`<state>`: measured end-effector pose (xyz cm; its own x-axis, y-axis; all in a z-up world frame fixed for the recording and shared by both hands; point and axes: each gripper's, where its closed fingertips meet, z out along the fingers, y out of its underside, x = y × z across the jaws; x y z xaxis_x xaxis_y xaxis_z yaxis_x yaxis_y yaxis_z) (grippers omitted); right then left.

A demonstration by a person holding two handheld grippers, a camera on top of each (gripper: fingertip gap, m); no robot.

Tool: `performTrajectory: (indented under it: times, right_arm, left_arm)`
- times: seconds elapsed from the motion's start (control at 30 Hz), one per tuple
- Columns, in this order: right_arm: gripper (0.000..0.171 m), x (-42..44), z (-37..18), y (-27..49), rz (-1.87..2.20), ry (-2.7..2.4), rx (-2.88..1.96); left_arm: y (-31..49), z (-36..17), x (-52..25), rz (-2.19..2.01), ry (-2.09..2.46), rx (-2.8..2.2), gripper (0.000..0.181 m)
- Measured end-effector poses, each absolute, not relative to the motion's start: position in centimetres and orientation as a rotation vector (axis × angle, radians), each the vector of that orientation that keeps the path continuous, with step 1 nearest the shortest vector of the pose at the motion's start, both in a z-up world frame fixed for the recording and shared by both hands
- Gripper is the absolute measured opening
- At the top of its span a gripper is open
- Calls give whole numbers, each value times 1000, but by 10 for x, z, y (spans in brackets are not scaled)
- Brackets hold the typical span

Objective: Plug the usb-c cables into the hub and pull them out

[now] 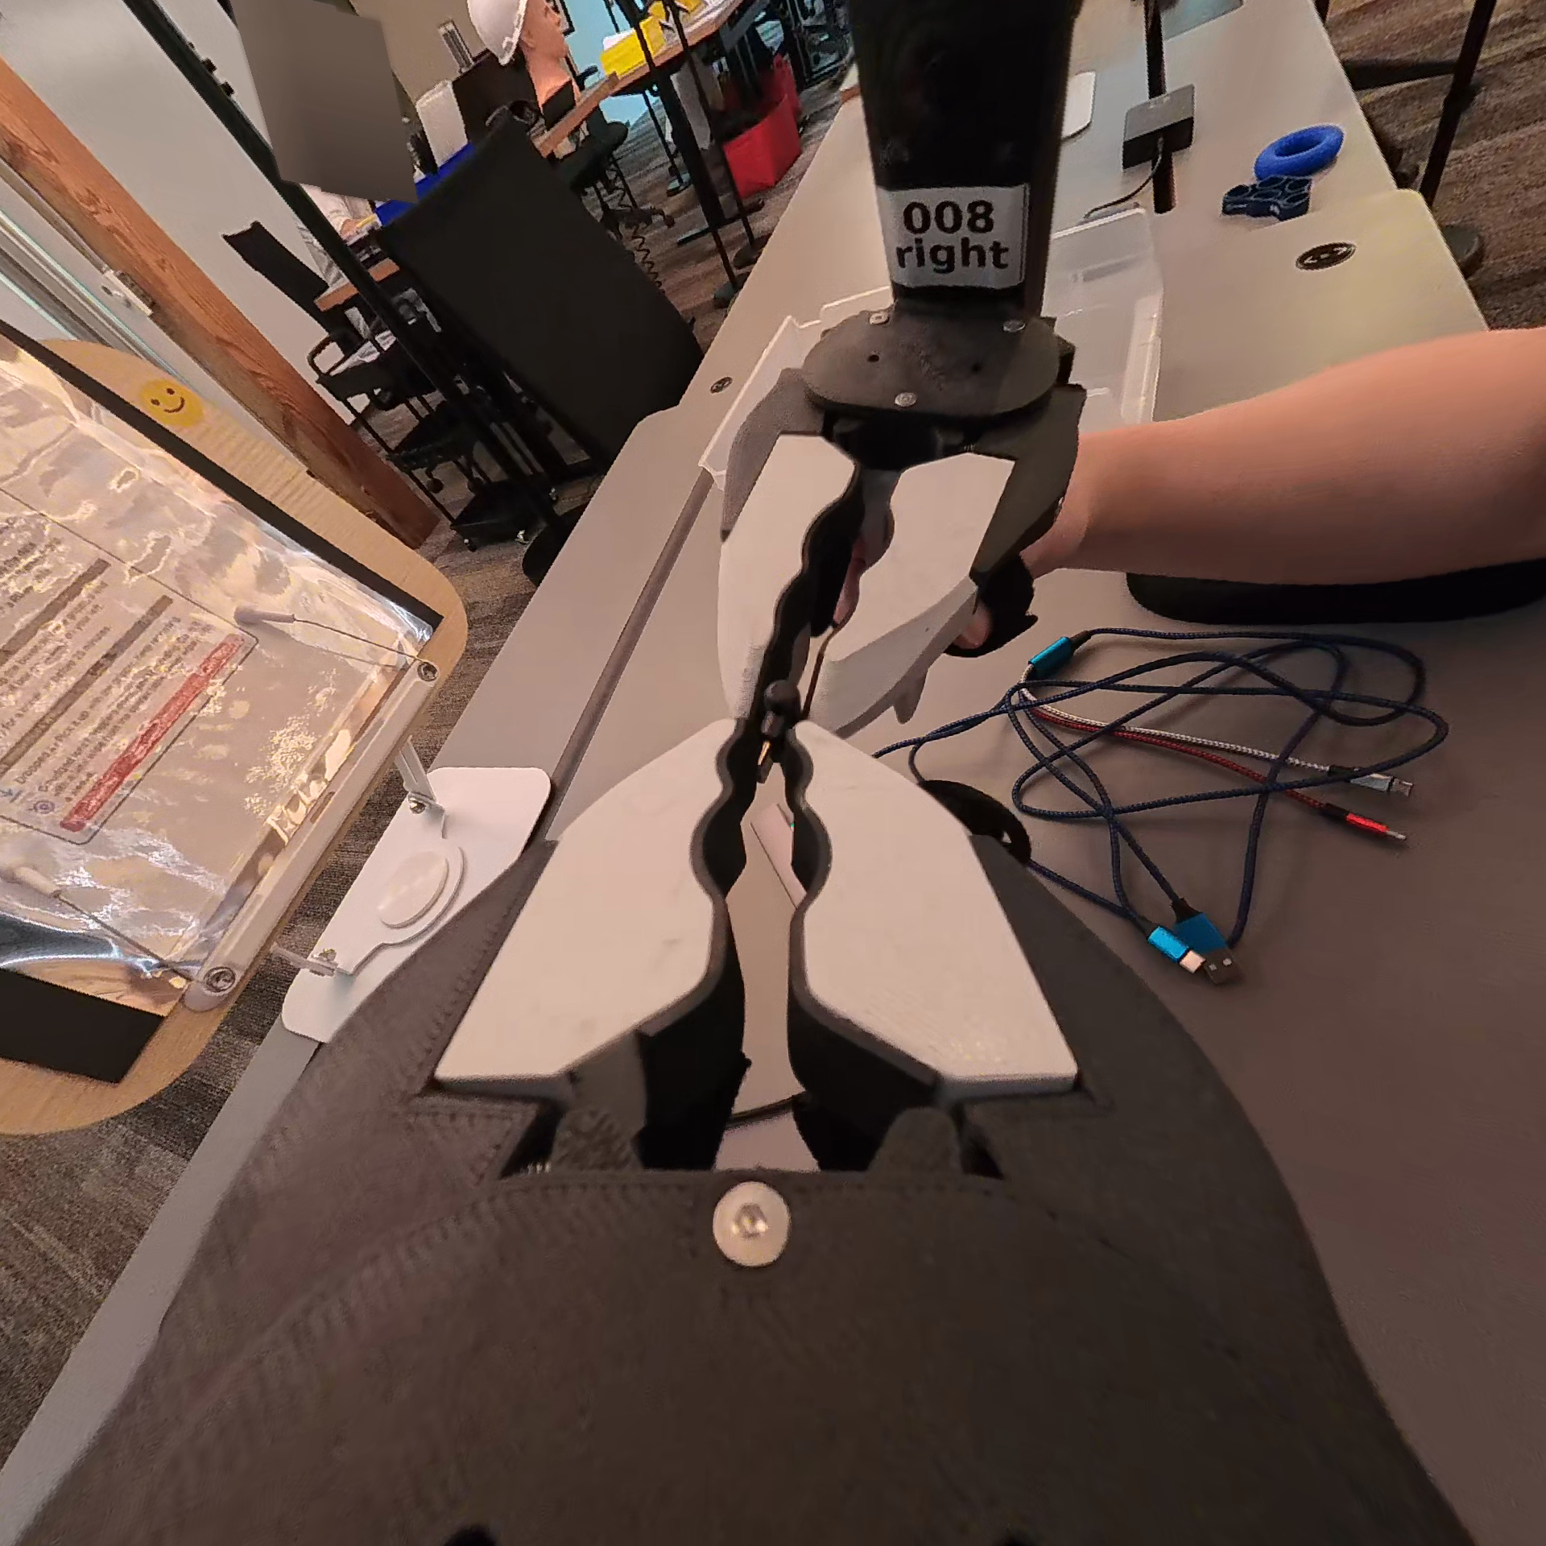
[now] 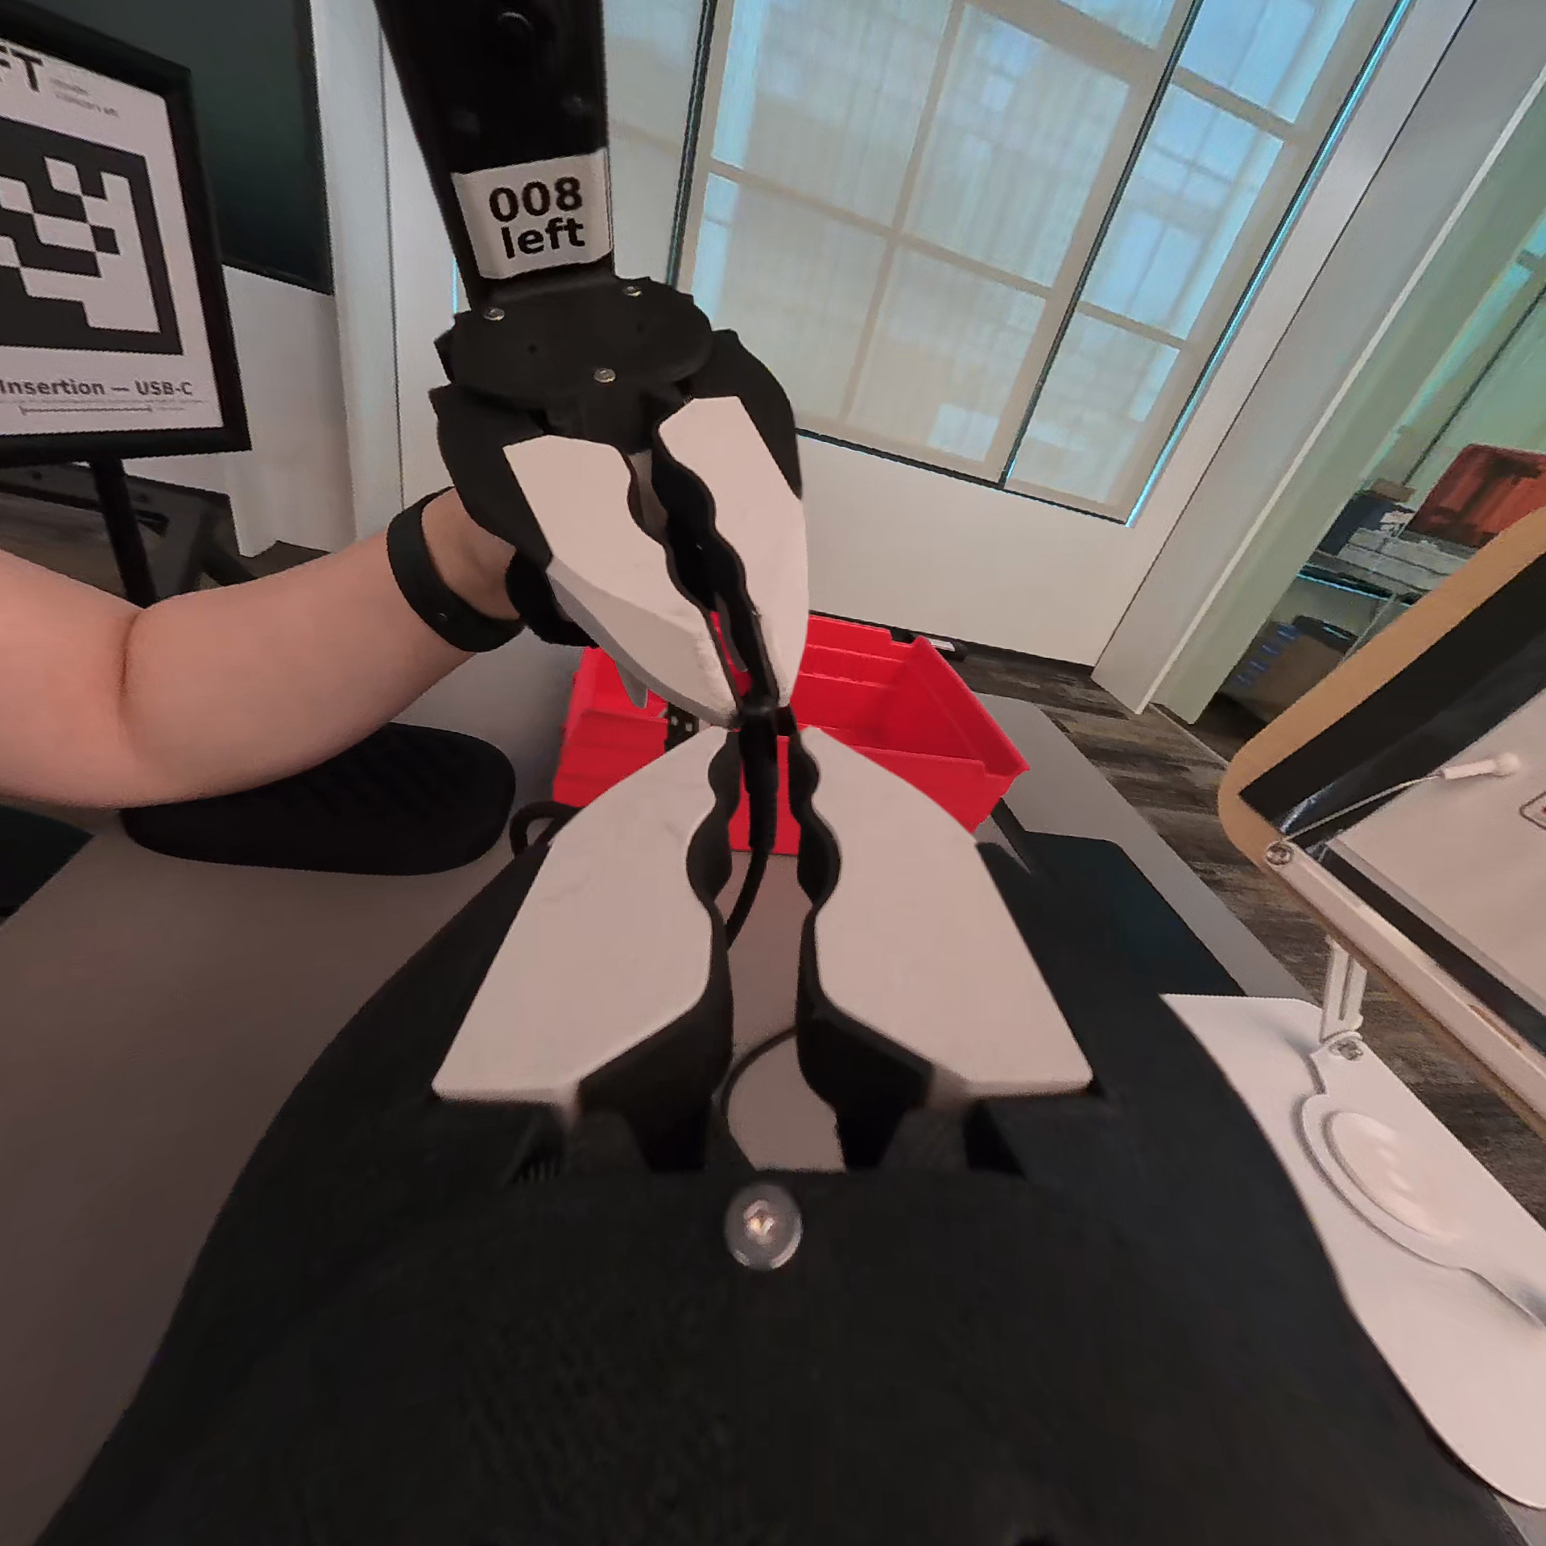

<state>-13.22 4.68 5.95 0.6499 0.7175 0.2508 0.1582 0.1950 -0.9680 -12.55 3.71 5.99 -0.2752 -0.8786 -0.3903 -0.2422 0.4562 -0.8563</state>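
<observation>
My two grippers meet tip to tip above the grey table (image 1: pixel 1255 1129). My left gripper (image 1: pixel 763 744) is shut on a thin pale slab with a small green light, apparently the hub (image 1: pixel 771 836), held lengthwise between its fingers. My right gripper (image 1: pixel 790 703) comes in from the top of the left wrist view, shut on the black plug (image 1: pixel 778 698) of a cable, whose gold tip sits at the left fingertips. In the right wrist view, my right gripper (image 2: pixel 765 740) holds the black cable (image 2: pixel 753 845), which runs back between its fingers. The left gripper (image 2: pixel 749 703) faces it, touching.
Several loose braided cables (image 1: pixel 1171 753) with blue and red plugs lie on the table to the right. A red bin (image 2: pixel 878 736) stands behind the grippers. A white stand base (image 1: pixel 468 811) holds a framed sheet at the table's edge. A forearm rests on a black pad (image 2: pixel 318 795). Less than 4 cm separates the two grippers' tips.
</observation>
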Motion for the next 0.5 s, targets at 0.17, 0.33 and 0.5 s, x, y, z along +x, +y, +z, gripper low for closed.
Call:
performTrajectory:
  times: [0.17,0.33,0.5]
  right_arm:
    - [9,-134,62,44,518,-809,-1314]
    - [9,-134,65,43,535,-796,-1292]
    - [9,-127,69,46,524,-746,-1283]
  left_arm:
    - [34,63,-126,-875,1767,-952,5]
    - [34,65,-127,-900,1752,-954,6]
    - [44,70,-129,-982,1694,-1054,24]
